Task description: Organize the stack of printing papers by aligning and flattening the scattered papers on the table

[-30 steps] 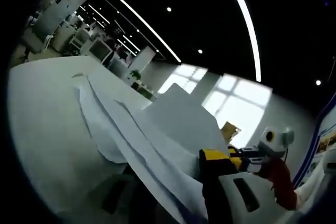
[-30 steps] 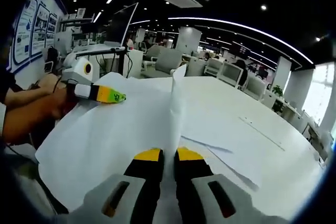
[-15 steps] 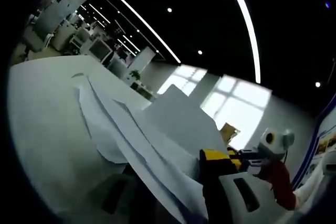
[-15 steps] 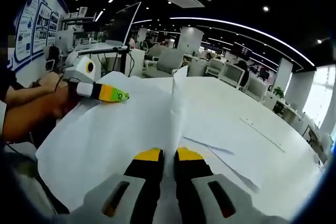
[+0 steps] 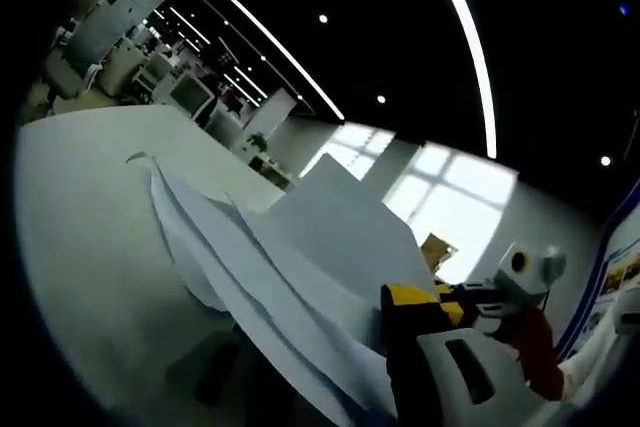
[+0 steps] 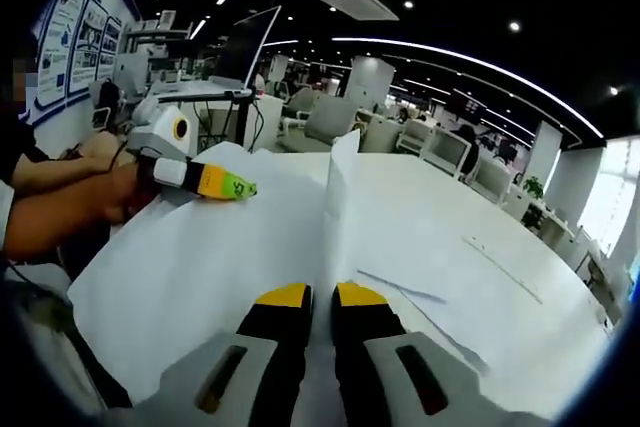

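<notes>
Right hand-held gripper, jaws closed on the papers, holding them on edge above the white surface. Left hand-held gripper also pinched the sheets. Over the last second the stack's far corner had shifted slightly, suggesting alignment was under way, with flattening still to come

loose papers spread over a white counter.
sheets overlap unevenly, edges fanned out, some lying flat on its surface.
</notes>
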### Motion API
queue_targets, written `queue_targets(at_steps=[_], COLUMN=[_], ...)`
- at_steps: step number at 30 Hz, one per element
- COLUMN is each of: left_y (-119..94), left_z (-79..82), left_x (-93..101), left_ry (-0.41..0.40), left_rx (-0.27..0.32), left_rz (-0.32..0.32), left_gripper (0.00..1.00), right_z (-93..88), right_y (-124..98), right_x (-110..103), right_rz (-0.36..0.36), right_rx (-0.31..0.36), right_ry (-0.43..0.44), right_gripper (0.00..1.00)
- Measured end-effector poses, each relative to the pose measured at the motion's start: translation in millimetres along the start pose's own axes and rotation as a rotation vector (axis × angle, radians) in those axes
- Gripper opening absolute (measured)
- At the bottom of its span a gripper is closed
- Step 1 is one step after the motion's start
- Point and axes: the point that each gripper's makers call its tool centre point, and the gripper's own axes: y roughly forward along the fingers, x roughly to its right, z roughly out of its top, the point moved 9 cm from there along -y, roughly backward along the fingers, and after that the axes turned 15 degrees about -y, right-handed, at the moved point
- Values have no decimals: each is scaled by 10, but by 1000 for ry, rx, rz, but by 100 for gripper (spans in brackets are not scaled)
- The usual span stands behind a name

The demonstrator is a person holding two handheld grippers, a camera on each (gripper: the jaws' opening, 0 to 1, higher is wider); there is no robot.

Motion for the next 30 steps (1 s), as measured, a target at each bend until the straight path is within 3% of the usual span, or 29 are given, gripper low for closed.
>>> queue_targets(at_steps=[17, 24, 30], left_y=[13, 16, 24], left_z=[-51, -50, -69], left_x=[81, 83, 94], left_ry=[-19, -30, -30], left_rx=[0, 1, -11], left_rz=[-39, -43, -47], left_gripper=[37, 38, 38], right_z=[-16, 80, 48], right_y=[12, -11, -37], right_x=[-4, -6, 72], right_rz=[-10, -77, -131], right_rx=[1, 26, 31], right_ry=[-69, -211, -195], right_gripper=[4, 4, 4])
